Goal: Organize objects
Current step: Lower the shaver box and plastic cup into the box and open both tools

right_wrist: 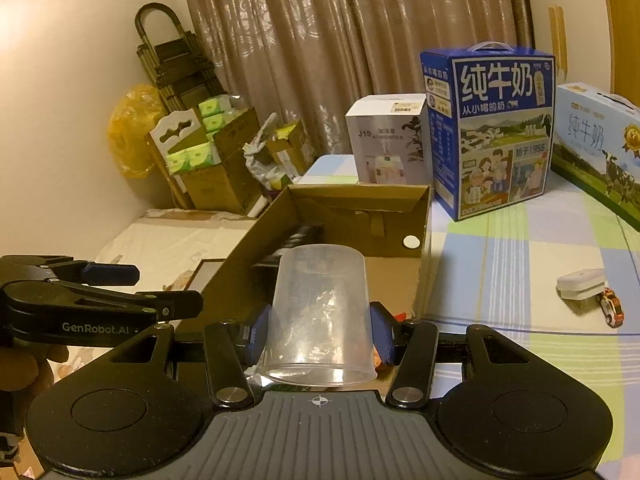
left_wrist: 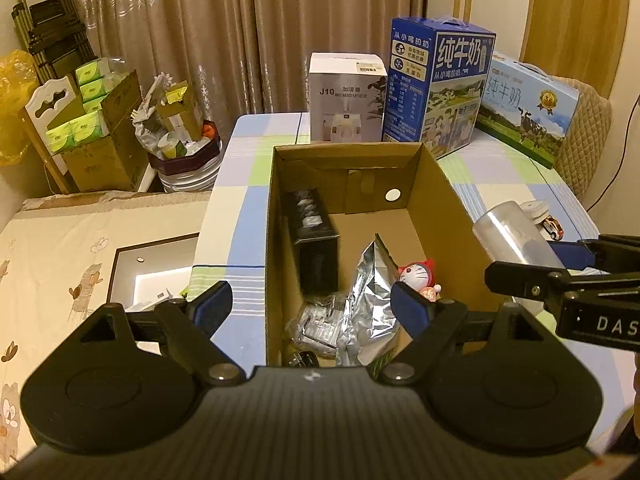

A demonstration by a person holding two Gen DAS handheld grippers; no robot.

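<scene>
Your right gripper (right_wrist: 320, 334) is clamped on a clear plastic cup (right_wrist: 320, 316), one blue pad against each side of the wall, rim toward the camera and base pointing away. That sideways hold keeps the cup's length along the fingers, which suits lowering it base first into the cardboard box (right_wrist: 360, 200) lying directly beyond it at frame centre. In the left wrist view the cup (left_wrist: 508, 236) sits at the right edge, just past the box's right wall and above table level.

Your left gripper (left_wrist: 312, 304) stands wide with nothing between its pads, poised over the near end of the box (left_wrist: 440, 184). It appears to be parked clear so the cup can come in.

Inside the box: a black carton (left_wrist: 314, 236) upright against the left wall, a crumpled foil bag (left_wrist: 370, 300) at centre, and a small red-hooded cat figure (left_wrist: 418, 276) beside it. Free floor shows toward the far right corner, the likely spot for the cup.

Surface: a checked tablecloth (right_wrist: 520, 264) in blue, green and white. A toy car (right_wrist: 612, 306) and a white device (right_wrist: 580, 286) lie at right, still outside the box.

Room: milk cartons (right_wrist: 492, 132) and a humidifier box (right_wrist: 386, 140) at the table's far edge, brown curtains (right_wrist: 360, 40) behind
</scene>
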